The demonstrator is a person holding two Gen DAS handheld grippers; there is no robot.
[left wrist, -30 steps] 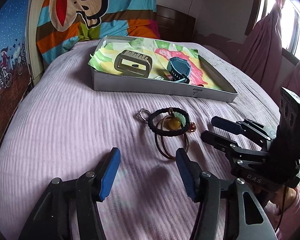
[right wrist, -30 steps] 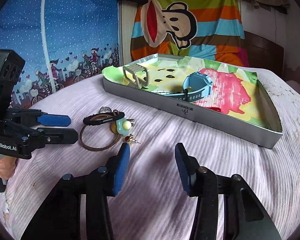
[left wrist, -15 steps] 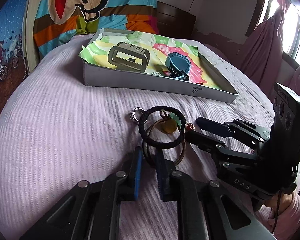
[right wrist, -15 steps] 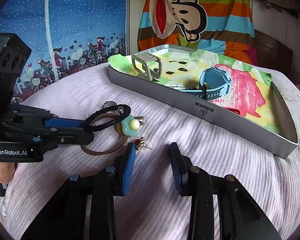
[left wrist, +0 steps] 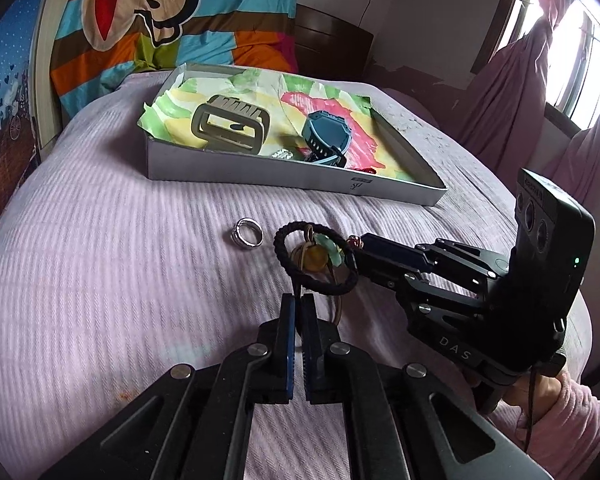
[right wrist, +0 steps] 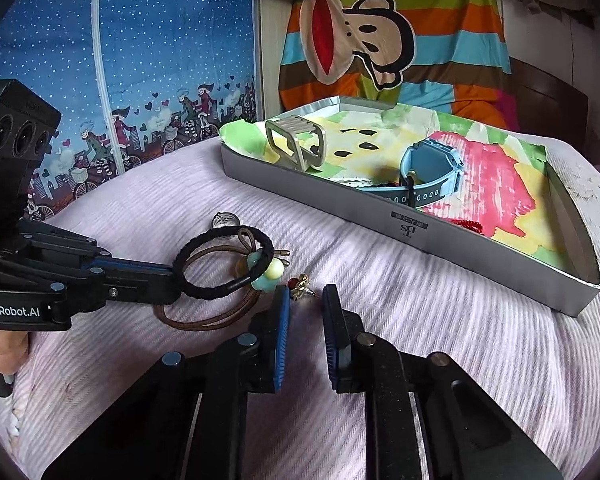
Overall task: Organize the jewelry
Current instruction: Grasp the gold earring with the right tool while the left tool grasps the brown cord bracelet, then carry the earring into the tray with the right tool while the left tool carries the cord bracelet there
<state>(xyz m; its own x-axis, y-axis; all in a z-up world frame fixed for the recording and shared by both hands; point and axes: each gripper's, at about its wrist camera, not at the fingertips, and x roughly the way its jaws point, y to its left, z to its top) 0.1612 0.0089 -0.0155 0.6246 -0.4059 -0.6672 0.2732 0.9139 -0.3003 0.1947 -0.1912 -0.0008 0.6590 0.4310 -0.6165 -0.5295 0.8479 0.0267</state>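
Note:
My left gripper [left wrist: 299,300] is shut on a black braided hair tie [left wrist: 288,250], seen also in the right wrist view [right wrist: 188,258], and holds it raised over the bed. A brown cord loop [right wrist: 204,320] with a yellow and mint charm [right wrist: 268,274] hangs under it. My right gripper [right wrist: 305,296] is partly open around a small gold and red earring [right wrist: 299,282]. A silver ring [left wrist: 249,233] lies on the pink bedspread. The grey tray [left wrist: 260,172] holds a beige hair claw [left wrist: 230,126] and a blue watch [left wrist: 326,136].
The tray [right wrist: 380,208] stands at the back of the bed, lined with colourful paper. A striped monkey-print blanket [right wrist: 380,40] lies behind it. A pink curtain [left wrist: 512,92] hangs at the right, a blue cartoon wall cloth [right wrist: 120,60] at the left.
My left gripper closed on the black hair tie and lifted it, leaving the silver ring alone on the bedspread. My right gripper moved forward to the earring and narrowed around it.

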